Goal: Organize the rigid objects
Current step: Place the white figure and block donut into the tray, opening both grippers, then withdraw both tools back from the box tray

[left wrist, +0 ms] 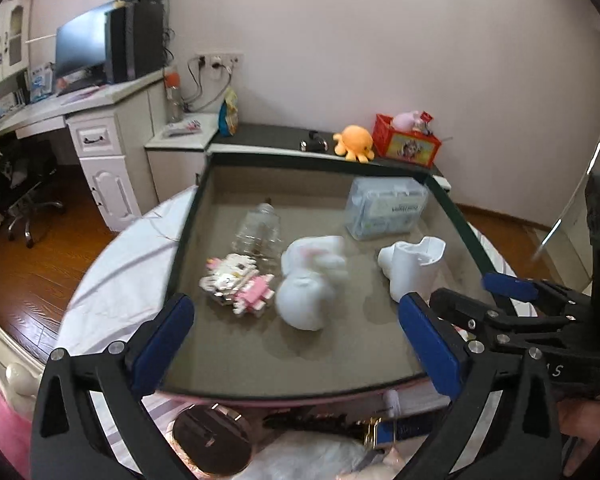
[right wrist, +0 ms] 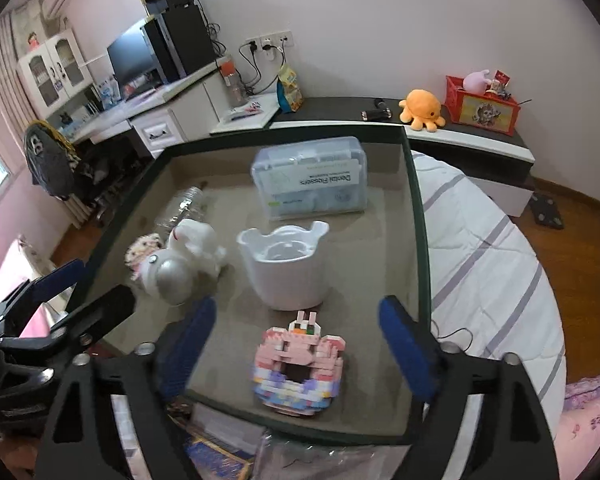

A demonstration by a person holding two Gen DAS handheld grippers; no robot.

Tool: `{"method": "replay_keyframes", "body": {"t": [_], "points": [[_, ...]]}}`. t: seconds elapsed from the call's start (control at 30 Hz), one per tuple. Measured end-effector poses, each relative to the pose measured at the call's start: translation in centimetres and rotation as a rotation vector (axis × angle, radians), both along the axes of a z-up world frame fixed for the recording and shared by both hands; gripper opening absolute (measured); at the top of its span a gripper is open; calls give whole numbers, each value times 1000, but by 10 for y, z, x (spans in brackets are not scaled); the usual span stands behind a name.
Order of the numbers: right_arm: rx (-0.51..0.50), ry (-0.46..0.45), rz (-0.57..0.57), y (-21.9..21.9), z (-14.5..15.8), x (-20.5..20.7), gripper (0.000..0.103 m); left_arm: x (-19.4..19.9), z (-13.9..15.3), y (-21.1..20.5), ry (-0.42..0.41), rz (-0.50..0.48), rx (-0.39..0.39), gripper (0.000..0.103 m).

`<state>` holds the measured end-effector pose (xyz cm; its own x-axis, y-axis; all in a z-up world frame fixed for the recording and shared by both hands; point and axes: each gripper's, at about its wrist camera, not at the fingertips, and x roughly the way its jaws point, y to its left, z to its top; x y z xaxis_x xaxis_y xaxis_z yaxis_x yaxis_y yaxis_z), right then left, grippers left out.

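A dark-rimmed tray [left wrist: 188,240] w/ a beige floor is seen resting on a bed w/ white striped bedding [right wrist: 480,248]. At the tray's left, a clear plastic bottle [left wrist: 260,232] is laid on its side, and a pink-and-white brick cat figure [left wrist: 236,284] is set just in front of it. Next to the right, a white plush bunny [left wrist: 312,276] is lying, blurred, its head toward the near rim. A clear box of dental flossers [left wrist: 384,208] is placed at the far right corner; a white plastic cup [left wrist: 414,264] w/ a wavy rim is stood in front of it. In the right wrist view, a pink brick figure [right wrist: 298,364] is seen on the tray floor near the front rim.

The left tool [left wrist: 296,344] is held wide open over the near rim; nothing is gripped, the bunny being just beyond its tips. The right tool [right wrist: 300,348] is also spread wide; the pink brick figure lies betw. its blue pads [right wrist: 404,348], apparently untouched.
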<state>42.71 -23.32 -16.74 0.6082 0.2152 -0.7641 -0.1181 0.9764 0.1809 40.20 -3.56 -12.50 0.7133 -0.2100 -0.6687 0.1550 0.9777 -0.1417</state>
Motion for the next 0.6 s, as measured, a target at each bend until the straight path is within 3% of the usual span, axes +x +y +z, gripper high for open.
{"method": "replay_keyframes", "body": {"t": [0.13, 0.6], "points": [[35, -40, -36, -1, 13, -14, 103, -23, 19, 13, -48, 32, 10, 103], [-33, -280, -119, 15, 90, -110, 103, -101, 55, 37, -137, 89, 25, 103]]}}
